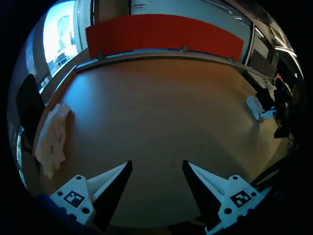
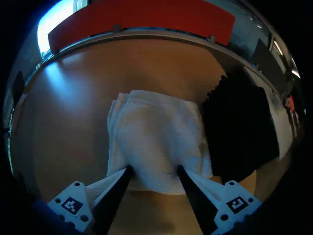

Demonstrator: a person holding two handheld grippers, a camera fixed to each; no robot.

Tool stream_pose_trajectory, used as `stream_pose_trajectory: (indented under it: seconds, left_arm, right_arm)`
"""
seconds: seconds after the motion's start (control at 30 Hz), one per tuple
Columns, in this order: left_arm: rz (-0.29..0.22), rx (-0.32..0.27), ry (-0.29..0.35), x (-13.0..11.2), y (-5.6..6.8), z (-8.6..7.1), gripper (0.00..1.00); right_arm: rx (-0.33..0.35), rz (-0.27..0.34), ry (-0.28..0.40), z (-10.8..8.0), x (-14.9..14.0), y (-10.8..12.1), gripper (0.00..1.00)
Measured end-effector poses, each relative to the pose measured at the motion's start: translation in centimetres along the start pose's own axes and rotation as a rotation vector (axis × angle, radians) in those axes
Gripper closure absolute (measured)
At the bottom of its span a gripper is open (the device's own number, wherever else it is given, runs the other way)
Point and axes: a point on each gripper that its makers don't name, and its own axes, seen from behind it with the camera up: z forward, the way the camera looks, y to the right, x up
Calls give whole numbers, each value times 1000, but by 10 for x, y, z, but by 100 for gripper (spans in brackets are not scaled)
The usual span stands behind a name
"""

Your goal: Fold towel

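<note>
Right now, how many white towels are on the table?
2: a folded towel at the right gripper's fingertips; a crumpled towel at the table edge, left of the left gripper. The black thing could hide more.

left gripper (image 1: 156, 166), jaws apart, above table (image 1: 156, 105)

Towel (image 2: 156, 133) on table (image 2: 66, 102), pad (image 2: 238, 129) beside its right edge

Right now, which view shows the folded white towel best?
Right gripper view: the folded towel sits centre frame, stacked layers visible along its left edge, the right gripper open at its near edge. Left gripper view shows a small white patch far right, likely that towel.
</note>
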Motion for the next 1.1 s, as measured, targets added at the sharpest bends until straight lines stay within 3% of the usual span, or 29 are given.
stream_pose_trajectory:
  seconds: [0.4, 0.6, 0.8, 1.1]
  left_arm:
    - [4, 0, 4, 0, 2, -2, 5]
    - [-3, 4, 8, 0, -2, -4, 5]
    - [-13, 1, 13, 0, -2, -4, 5]
    - [-29, -11, 30, 2, 0, -4, 5]
  right_arm:
    - [-6, 14, 11, -1, 3, 0, 8]
    - [7, -10, 45, -17, 14, -1, 8]
    - [11, -20, 124, -44, 45, 6, 8]
    - [26, 70, 294, -81, 103, 14, 8]
